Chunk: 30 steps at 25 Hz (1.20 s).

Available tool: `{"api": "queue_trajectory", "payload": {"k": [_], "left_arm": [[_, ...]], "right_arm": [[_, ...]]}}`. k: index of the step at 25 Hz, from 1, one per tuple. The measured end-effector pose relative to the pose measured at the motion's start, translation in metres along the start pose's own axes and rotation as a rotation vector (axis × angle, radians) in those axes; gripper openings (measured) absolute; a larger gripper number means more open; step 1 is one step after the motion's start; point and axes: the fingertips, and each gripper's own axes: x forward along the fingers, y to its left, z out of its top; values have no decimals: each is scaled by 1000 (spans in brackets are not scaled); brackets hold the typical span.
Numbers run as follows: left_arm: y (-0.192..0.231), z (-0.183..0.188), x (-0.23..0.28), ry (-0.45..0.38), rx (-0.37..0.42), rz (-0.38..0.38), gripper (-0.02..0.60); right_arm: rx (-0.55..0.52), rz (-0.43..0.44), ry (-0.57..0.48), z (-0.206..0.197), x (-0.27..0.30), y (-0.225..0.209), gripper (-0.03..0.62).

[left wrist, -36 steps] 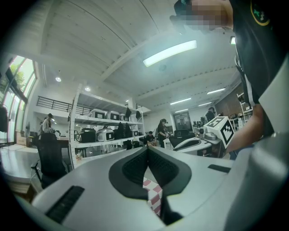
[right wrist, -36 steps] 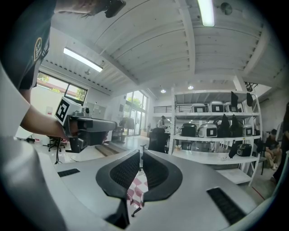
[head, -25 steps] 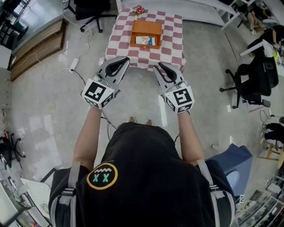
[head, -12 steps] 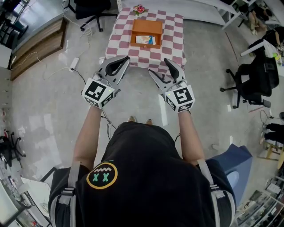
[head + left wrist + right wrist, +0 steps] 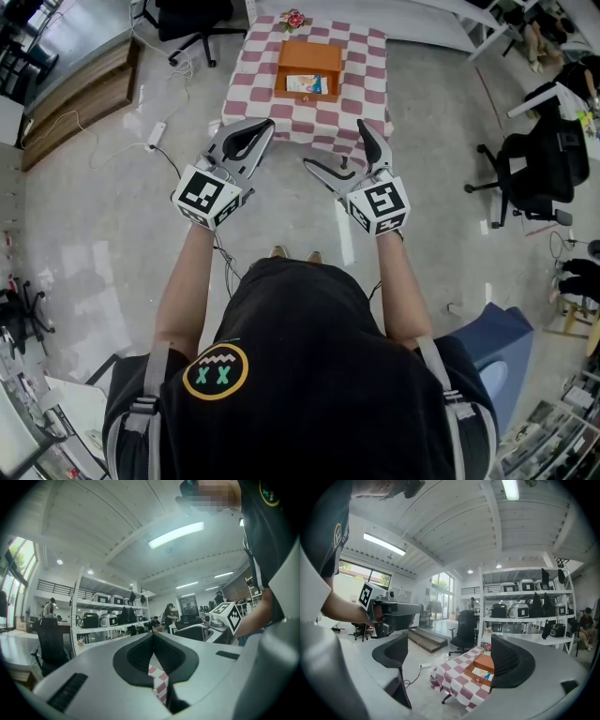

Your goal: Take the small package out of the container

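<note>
An orange wooden container [image 5: 308, 64] sits on a red-and-white checkered table [image 5: 361, 103] ahead of me, with a small light-blue package [image 5: 305, 84] lying inside. In the right gripper view the container [image 5: 484, 663] and package [image 5: 480, 671] show between the jaws, far off. Both grippers hang over the floor, short of the table's near edge. My left gripper [image 5: 268, 126] is shut with nothing in it, its jaws meeting [image 5: 153, 635]. My right gripper [image 5: 336, 144] stands open [image 5: 447, 653]; its jaws have just been opening and nothing is between them.
A small flower [image 5: 295, 21] stands at the table's far edge. A power strip [image 5: 157, 138] with cables lies on the floor at left, beside a wooden platform [image 5: 75, 94]. Black office chairs [image 5: 534, 164] stand at right, another [image 5: 192, 19] at the back.
The right gripper's jaws have spread from nearly shut to wide open. Both hands stay where they were, and the left gripper is unchanged.
</note>
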Motion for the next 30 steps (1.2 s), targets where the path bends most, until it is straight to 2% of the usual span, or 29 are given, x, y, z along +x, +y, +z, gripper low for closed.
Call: {"api": "queue_trajectory", "payload": {"k": [8, 30], "left_arm": [[-3, 0, 1, -1, -1, -3, 17], [-18, 2, 13, 8, 3, 3, 17]], "right_arm": [[13, 8, 6, -4, -1, 1, 595], [3, 20, 18, -12, -15, -9, 595]]}}
